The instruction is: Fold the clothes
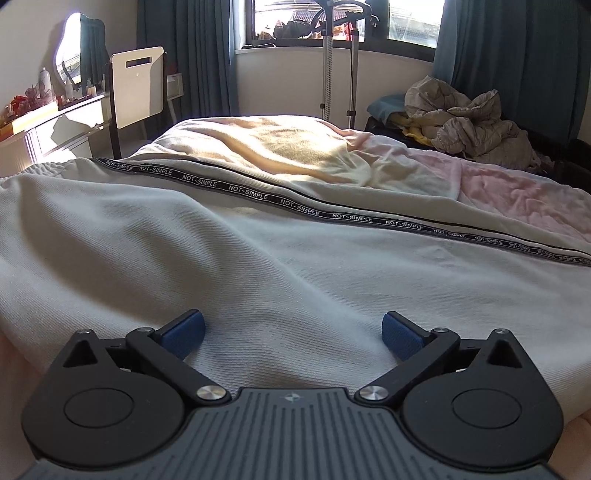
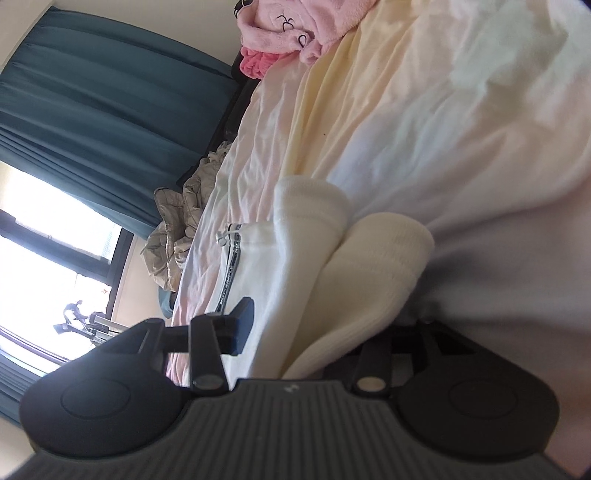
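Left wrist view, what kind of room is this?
Most likely a bedroom: a bed under a cream and pink blanket, a white dressing table with a wavy mirror, and teal curtains beside the window.

Light: we see daylight from the window (image 1: 321, 22) at twelve o'clock, sunlit patch on the bed (image 1: 280, 147).
Glare: our right view's window (image 2: 44, 258) blows out at nine o'clock.
Blur: right view soft.
Distortion: fisheye bending, dark corners.

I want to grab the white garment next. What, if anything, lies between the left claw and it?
Nothing visible: the left claw hangs open directly over the white garment, with only bare fabric between its fingertips.
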A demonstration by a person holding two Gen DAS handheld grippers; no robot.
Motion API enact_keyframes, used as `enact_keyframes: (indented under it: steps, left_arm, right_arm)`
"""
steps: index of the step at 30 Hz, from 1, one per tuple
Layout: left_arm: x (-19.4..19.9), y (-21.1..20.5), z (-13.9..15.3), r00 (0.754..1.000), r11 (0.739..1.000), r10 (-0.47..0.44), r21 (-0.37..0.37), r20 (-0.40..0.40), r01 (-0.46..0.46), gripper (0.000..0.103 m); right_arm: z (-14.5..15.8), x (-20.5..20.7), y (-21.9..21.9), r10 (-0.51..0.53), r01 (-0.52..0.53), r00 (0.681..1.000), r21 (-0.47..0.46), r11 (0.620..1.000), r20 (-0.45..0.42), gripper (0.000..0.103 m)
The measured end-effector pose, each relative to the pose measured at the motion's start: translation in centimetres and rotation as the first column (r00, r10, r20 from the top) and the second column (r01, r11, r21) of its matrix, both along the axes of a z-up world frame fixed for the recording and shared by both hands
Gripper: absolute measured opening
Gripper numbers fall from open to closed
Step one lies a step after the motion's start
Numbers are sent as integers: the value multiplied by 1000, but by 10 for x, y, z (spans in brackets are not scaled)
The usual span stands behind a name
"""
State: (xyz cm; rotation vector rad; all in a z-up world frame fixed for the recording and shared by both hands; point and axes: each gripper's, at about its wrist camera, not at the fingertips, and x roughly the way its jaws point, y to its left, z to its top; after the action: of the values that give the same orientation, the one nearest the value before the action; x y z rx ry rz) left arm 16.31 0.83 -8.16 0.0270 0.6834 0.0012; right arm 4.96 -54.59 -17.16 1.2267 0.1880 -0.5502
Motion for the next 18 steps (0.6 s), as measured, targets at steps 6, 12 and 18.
enact_keyframes:
  steps: [6,12,18]
  left_arm:
    - [-3,1,8,999,999,-42,8,29,42,103]
    - [2,3,6,999,996,-34,84,0,34,103]
    - [-1,19,27,998,995,30,93,61,-35,103]
  right_arm:
    - [47,14,15,21,-49,994,-256,966,-110,11]
    - [111,25,57,-23,-3,998,-424,906,-57,10]
    - [182,57,139,79,-74,997,-677,732,-24,10]
